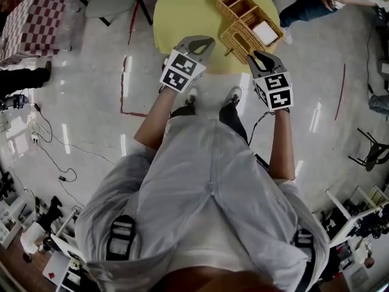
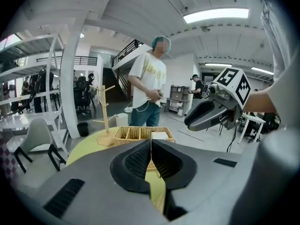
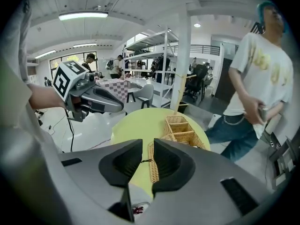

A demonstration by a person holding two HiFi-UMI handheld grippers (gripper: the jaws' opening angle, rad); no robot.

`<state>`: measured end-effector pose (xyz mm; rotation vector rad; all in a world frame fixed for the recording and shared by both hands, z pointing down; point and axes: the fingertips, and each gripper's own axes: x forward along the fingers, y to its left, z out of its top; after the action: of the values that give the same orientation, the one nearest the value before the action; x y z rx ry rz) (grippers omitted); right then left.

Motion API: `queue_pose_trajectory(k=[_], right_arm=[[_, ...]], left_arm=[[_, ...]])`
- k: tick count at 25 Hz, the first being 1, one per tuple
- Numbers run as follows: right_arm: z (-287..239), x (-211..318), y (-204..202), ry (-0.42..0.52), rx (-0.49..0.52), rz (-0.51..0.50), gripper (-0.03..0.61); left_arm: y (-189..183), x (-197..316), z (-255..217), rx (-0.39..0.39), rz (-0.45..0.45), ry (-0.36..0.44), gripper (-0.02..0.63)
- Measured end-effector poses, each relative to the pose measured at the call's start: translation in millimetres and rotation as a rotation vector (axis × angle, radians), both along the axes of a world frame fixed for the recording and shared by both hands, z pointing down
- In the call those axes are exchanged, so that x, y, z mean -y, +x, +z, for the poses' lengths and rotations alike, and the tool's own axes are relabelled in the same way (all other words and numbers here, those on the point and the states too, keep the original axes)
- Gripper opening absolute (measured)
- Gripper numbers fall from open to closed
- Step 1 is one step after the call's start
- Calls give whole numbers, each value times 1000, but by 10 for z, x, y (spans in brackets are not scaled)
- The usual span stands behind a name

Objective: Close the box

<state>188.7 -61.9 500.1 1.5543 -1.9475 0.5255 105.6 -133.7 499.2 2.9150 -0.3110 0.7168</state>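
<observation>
**Two grippers at the near edge of a round table; box open**

The left gripper point(image 1: 206, 41) hovers over the near edge of the yellow table point(image 1: 182, 14), its jaws pressed together on nothing. To its right on the table lies the wicker box point(image 1: 242, 8), its compartments uncovered, with a white object point(image 1: 265, 33) in the end compartment nearest the person. The lid point(image 1: 238, 41) is folded out toward the person. The right gripper point(image 1: 256, 55) hangs just beside the lid, its jaws parted by a narrow gap through which the lid's edge shows.
</observation>
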Motion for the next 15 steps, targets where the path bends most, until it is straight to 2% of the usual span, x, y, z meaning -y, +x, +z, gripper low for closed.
queue_pose_trajectory(k=[8, 15], right_arm=[[399, 157, 140, -57, 61, -93, 94], [916, 369, 39, -148, 42, -251, 94]], left_arm=[[209, -53, 681, 108, -62, -114, 31], [87, -53, 1060, 145, -173, -183, 31]])
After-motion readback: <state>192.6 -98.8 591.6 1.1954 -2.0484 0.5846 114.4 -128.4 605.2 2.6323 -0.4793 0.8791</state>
